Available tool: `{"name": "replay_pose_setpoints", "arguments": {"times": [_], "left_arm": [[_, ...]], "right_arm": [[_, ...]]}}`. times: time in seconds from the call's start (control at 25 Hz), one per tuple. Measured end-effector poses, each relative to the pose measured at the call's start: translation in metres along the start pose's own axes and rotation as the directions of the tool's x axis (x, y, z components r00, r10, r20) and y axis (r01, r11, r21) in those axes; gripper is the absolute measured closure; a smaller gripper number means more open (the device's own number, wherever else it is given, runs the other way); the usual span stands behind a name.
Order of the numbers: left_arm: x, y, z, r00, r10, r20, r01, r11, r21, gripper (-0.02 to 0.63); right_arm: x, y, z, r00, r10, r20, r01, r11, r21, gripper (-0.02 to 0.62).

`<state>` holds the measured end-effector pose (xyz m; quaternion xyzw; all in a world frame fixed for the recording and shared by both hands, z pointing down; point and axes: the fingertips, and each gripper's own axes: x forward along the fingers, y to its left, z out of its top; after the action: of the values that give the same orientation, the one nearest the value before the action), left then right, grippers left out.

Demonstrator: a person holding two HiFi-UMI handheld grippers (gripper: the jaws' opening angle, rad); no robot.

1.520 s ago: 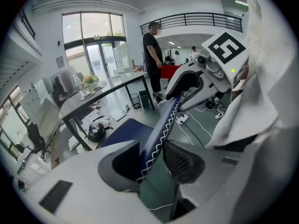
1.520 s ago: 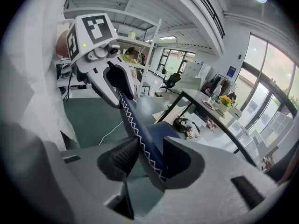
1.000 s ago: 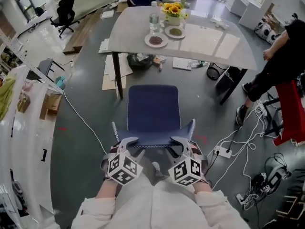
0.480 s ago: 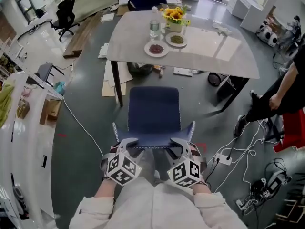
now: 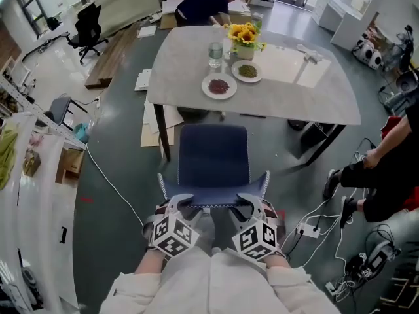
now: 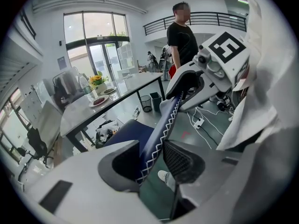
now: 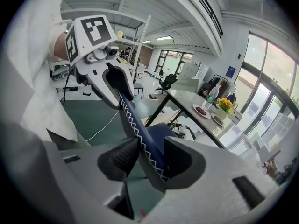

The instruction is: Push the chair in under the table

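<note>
A blue chair (image 5: pixel 213 156) stands on the grey floor, its seat front close to the near edge of the grey table (image 5: pixel 288 90). Both grippers hold the top edge of its backrest (image 5: pixel 213 199), which has white zigzag stitching. My left gripper (image 5: pixel 183 202) is shut on the backrest's left part (image 6: pixel 163 125), which runs between its jaws (image 6: pixel 152 160). Shut on the right part (image 7: pixel 140 134) is my right gripper (image 5: pixel 245 201), seen close in its own view (image 7: pixel 147 157). Each gripper also shows in the other's view, the right gripper (image 6: pixel 187 83) and the left gripper (image 7: pixel 117 80).
On the table stand two plates (image 5: pixel 218 86), a water bottle (image 5: pixel 215 53) and a vase of yellow flowers (image 5: pixel 246 38). Cardboard sheets (image 5: pixel 152 120) lie under the table. A person (image 5: pixel 386 169) stands at the right by floor cables and a power strip (image 5: pixel 308 229). Another person (image 5: pixel 206 5) bends behind the table.
The chair and both grippers have moved toward the table, and the seat's front now lies near the table's edge. The person at the right has shifted lower in view.
</note>
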<state>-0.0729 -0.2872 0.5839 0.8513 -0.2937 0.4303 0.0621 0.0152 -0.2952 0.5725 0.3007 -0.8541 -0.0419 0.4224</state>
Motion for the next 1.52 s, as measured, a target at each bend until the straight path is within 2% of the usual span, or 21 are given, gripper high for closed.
{"name": "replay_pose_setpoints", "arguments": {"times": [0.28, 0.88, 1.24, 1.52], "left_arm": [[0.017, 0.048, 0.006, 1.000, -0.019, 0.000, 0.019, 1.000, 0.011, 0.443], [0.046, 0.129, 0.029, 0.998, -0.060, 0.018, 0.058, 0.995, 0.083, 0.448], [0.054, 0.148, 0.043, 0.997, -0.080, 0.022, 0.076, 0.989, 0.129, 0.453], [0.056, 0.154, 0.044, 0.997, -0.058, 0.041, 0.051, 0.988, 0.146, 0.454]], "right_arm": [[0.035, -0.032, 0.018, 1.000, 0.008, -0.022, -0.007, 1.000, 0.020, 0.449], [0.086, -0.093, 0.046, 0.997, -0.045, -0.055, 0.050, 0.995, 0.085, 0.448], [0.096, -0.115, 0.051, 0.995, -0.072, -0.069, 0.079, 0.991, 0.108, 0.445], [0.100, -0.119, 0.053, 0.993, -0.098, -0.065, 0.103, 0.990, 0.095, 0.443]]}}
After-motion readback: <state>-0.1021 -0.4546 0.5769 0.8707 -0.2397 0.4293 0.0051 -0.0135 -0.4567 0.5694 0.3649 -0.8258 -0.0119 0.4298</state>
